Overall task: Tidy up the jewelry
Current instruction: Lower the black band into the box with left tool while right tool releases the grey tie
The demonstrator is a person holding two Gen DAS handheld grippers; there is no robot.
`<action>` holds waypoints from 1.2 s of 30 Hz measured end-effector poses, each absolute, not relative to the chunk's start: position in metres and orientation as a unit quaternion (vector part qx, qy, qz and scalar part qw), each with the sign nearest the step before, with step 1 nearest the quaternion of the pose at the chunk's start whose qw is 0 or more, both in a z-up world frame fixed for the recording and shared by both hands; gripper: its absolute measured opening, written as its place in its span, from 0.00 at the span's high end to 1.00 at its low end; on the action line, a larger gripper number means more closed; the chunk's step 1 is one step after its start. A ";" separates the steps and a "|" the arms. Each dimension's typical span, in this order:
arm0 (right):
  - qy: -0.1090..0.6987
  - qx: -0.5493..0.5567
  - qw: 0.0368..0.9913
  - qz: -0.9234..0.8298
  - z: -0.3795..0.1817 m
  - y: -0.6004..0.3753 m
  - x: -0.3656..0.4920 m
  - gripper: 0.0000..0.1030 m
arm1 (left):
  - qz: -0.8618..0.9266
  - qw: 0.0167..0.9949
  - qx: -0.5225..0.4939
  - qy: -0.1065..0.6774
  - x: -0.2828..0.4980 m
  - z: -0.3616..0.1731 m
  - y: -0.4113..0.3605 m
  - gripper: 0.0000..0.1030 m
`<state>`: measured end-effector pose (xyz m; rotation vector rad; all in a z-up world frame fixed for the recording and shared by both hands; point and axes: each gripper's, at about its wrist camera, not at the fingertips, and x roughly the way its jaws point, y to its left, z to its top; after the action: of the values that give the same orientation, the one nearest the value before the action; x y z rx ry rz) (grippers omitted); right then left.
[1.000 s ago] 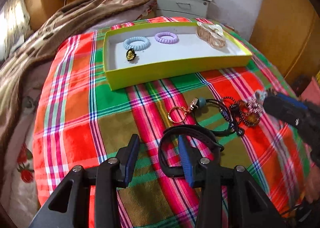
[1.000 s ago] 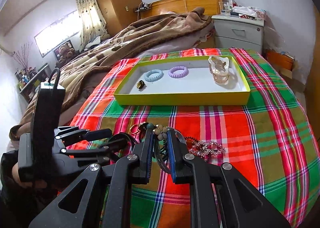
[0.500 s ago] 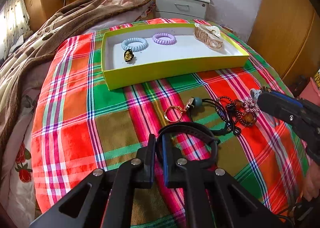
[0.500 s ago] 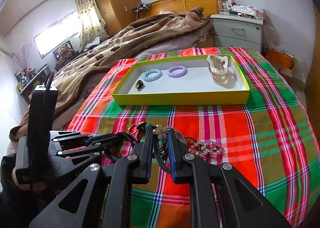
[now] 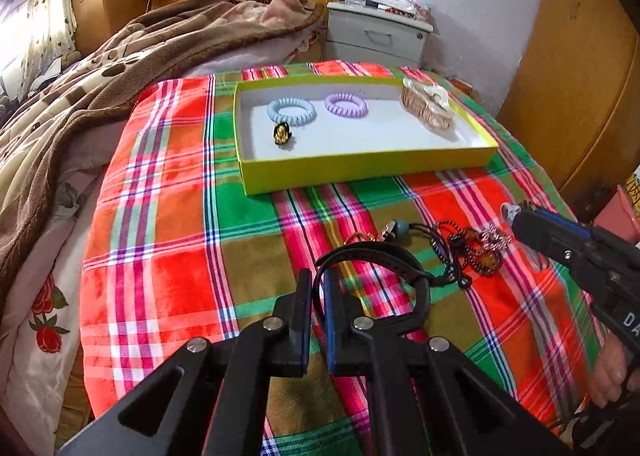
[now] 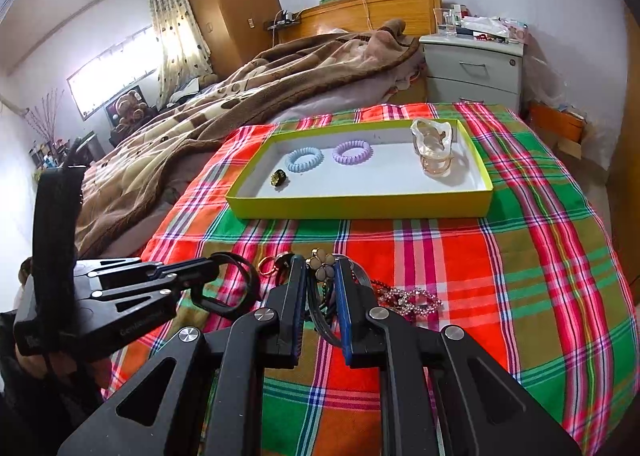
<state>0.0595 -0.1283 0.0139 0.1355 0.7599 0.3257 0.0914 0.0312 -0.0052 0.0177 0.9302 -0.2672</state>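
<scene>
Black rubber strap loop (image 5: 372,260) lies on the red-green plaid bedspread (image 5: 168,216), at 6 o'clock of the yellow shallow cardboard tray (image 5: 360,172). Left gripper (image 5: 318,288) has its fingers clenched on the near edge of the loop. Tangle of black cords, dark beads and an amber pendant (image 5: 476,248) sits at 3 o'clock of the loop, with a gold ring clasp (image 6: 266,265) just beside it. Right gripper (image 6: 322,280) fingers are clenched on a bundle of dark cords with a cream flower charm (image 6: 323,265); a pink rhinestone piece (image 6: 412,298) lies at 3 o'clock of it. Inside the tray: blue spiral hair tie (image 5: 292,111), purple spiral hair tie (image 5: 346,105), small gold-black charm (image 5: 282,133), clear beige claw clip (image 5: 428,106) at the right end. Brown patterned blanket (image 5: 120,68) at 10 o'clock, grey nightstand (image 5: 378,36) at 12.
</scene>
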 end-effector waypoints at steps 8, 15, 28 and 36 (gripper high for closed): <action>0.353 0.065 0.920 0.155 0.032 -0.134 0.069 0.86 | -0.129 0.893 -0.011 0.432 0.096 0.015 0.043 0.94; 0.345 0.057 0.924 0.152 0.042 -0.136 0.088 0.86 | -0.121 0.900 -0.024 0.419 0.112 0.031 0.053 0.94; 0.348 0.031 0.926 0.141 0.047 -0.140 0.154 0.86 | -0.120 0.900 -0.036 0.418 0.161 0.039 0.047 0.94; 0.381 0.024 0.914 0.137 0.024 -0.144 0.202 0.86 | -0.127 0.887 -0.036 0.442 0.196 0.022 0.028 0.94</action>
<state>0.2019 -0.1436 0.0237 0.0499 0.7848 0.2819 0.1962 0.0282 0.0216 -0.0742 0.9195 -0.2640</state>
